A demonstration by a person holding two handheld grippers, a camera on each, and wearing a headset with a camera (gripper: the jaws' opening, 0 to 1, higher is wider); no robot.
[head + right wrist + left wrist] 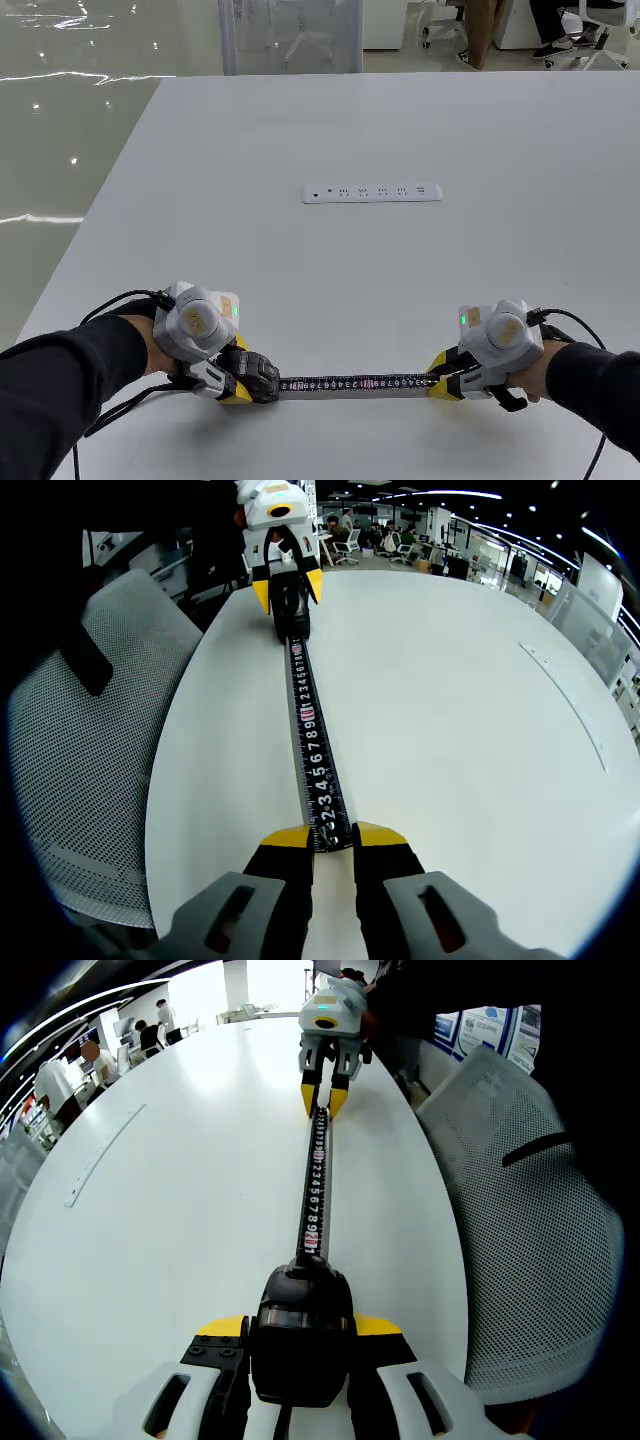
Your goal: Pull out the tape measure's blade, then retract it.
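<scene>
A black tape measure case (254, 375) (303, 1330) sits near the table's front edge, and my left gripper (236, 388) (300, 1326) is shut on it. Its black blade (355, 383) (315, 1175) (312, 745) with white numerals runs flat across the table to the right. My right gripper (440, 386) (331, 837) is shut on the blade's free end. Each gripper faces the other along the blade: the right gripper (326, 1098) appears far off in the left gripper view, the left gripper (286, 588) in the right gripper view.
A white power strip (372, 192) (105, 1155) (565, 702) lies mid-table, well beyond the blade. The white table (400, 280) is wide. A grey mesh chair (520, 1220) (90, 730) stands at the near edge. People and office chairs are in the background.
</scene>
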